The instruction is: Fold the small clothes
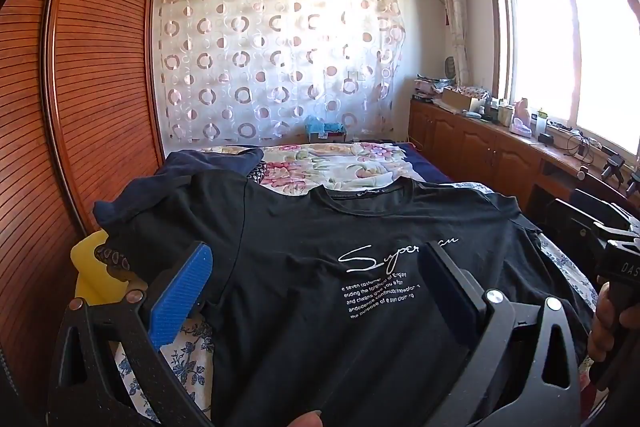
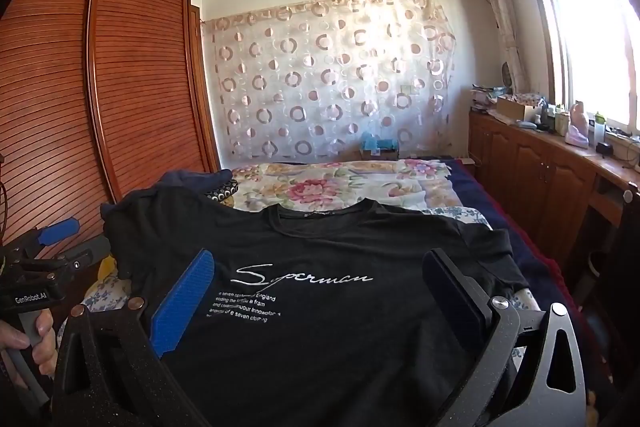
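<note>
1. Plainly at the outset: a black T-shirt [image 1: 320,267] lies spread face-up on the bed [image 2: 560,267], its white "Superman" script [image 2: 304,277] and small block of print readable, the neckline [image 2: 320,213] pointing toward the far wall

2. No fold appears in the shirt from either wrist view; the body lies flat, one sleeve [image 2: 496,247] out toward the window side, the other [image 1: 176,199] resting over a heap of dark blue clothing [image 1: 208,159] near the wardrobe [image 1: 80,67]

3. Left gripper [image 1: 320,291] hangs over the wardrobe side of the shirt, its jaws wide apart and clamped on nothing; the blue pad [image 1: 182,299] sits near the shirt's side edge, where floral sheet shows beside the black cloth

4. Right gripper [image 2: 320,291] hangs over the chest print, jaws likewise spread and holding nothing, blue pad [image 2: 182,301] to one side of the lettering and the black finger [image 2: 452,291] to the other

5. Whether any finger is actually touching the fabric cannot be told from these angles

6. Judged from the layout, the whole folding job is left: sleeves in, sides over, then bottom to top, with the dark blue pile probably waiting its turn

7. A flowered quilt [image 2: 340,187] lies beyond the collar, with a patterned curtain [image 2: 332,83] on the far wall behind it
</note>
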A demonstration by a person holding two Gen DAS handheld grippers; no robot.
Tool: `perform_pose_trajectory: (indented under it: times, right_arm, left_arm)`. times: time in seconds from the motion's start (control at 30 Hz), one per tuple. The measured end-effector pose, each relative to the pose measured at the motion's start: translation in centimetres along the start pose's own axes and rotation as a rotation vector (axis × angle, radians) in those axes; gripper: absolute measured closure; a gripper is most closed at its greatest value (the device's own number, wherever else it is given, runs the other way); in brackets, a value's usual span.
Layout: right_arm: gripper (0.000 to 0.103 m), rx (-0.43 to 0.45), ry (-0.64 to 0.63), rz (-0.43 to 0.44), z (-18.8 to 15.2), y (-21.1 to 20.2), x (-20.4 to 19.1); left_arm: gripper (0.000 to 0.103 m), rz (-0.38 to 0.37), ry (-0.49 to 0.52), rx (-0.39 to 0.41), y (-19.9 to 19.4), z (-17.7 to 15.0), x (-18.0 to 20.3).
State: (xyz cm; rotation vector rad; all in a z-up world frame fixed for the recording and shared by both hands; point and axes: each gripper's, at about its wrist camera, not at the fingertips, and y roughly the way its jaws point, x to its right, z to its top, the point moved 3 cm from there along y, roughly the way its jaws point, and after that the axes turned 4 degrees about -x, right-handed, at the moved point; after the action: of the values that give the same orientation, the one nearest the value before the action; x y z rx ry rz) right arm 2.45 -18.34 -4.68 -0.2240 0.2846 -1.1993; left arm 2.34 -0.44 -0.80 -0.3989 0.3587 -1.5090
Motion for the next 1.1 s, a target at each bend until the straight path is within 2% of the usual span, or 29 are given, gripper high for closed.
perform_pose_trajectory:
  times: [1.1]
  right_arm:
    - [0.0,0.0,0.004,0.005,-0.08,0.13,0.29]
  left_arm:
    - [0.0,0.008,0.01,0.013,-0.57,0.62,-0.04]
